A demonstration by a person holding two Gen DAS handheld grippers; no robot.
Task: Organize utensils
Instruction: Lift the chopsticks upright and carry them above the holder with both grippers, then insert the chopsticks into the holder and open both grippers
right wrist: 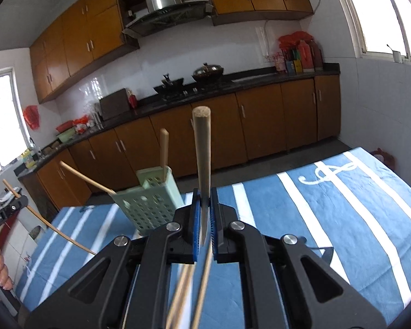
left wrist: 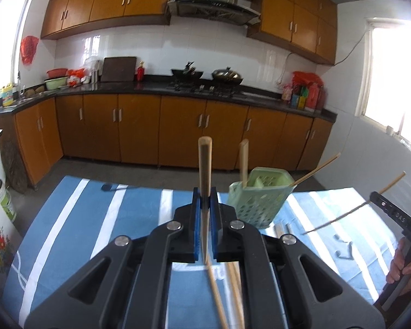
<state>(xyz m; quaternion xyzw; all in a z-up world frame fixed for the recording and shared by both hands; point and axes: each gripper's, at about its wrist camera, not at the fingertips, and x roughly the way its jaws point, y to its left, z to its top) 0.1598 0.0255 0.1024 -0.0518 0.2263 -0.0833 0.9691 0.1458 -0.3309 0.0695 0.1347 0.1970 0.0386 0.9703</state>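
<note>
Gripping one chopstick (left wrist: 204,170) each, the left gripper (left wrist: 204,213) and right gripper (right wrist: 204,213) are clamped tight. Tilted sticks may miss the green holder (left wrist: 256,197) or tip it.

chopsticks clamped: 2, one between each jaw pair (left wrist: 204,170) (right wrist: 201,148) | chopsticks in green holder beyond jaws: 2 (left wrist: 243,161) (left wrist: 316,167) | green holder: 1 (left wrist: 257,197) | woks: 2 (left wrist: 187,73)

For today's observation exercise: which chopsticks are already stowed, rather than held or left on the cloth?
The two chopsticks standing in the green perforated holder. The others are pinched in the left gripper and right gripper, or lie on the striped cloth.
</note>
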